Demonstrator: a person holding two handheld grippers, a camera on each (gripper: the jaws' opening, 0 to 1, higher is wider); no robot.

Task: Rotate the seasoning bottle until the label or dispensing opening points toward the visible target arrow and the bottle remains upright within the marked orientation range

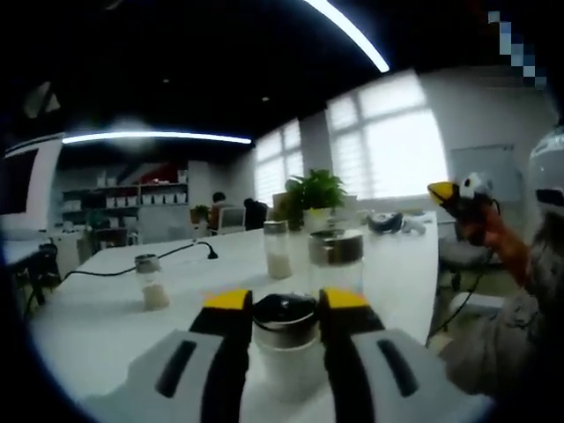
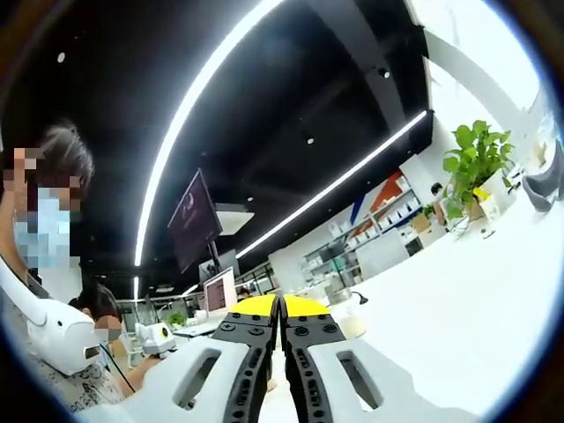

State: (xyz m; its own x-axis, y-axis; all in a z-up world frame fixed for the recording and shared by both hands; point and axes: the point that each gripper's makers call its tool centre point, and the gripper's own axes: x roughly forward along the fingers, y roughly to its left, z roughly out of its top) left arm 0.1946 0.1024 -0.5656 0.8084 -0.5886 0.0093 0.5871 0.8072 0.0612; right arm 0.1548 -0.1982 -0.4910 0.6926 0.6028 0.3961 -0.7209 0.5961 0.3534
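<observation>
Left gripper (image 1: 285, 304) jaws pinching the seasoning bottle (image 1: 285, 339) at the neck, yellow tips sitting either side of its dark shiny cap. Bottle standing upright on the white table (image 1: 106, 308), clear glass, white contents low inside. Sitting beyond it: three more shakers, steel-capped jar (image 1: 335, 260) closest, then one (image 1: 278, 249) behind, another (image 1: 151, 282) off left. Right gripper (image 2: 280, 308) jaws pressed together, gripping nothing, tilting up toward the ceiling lights (image 2: 198, 97).
</observation>
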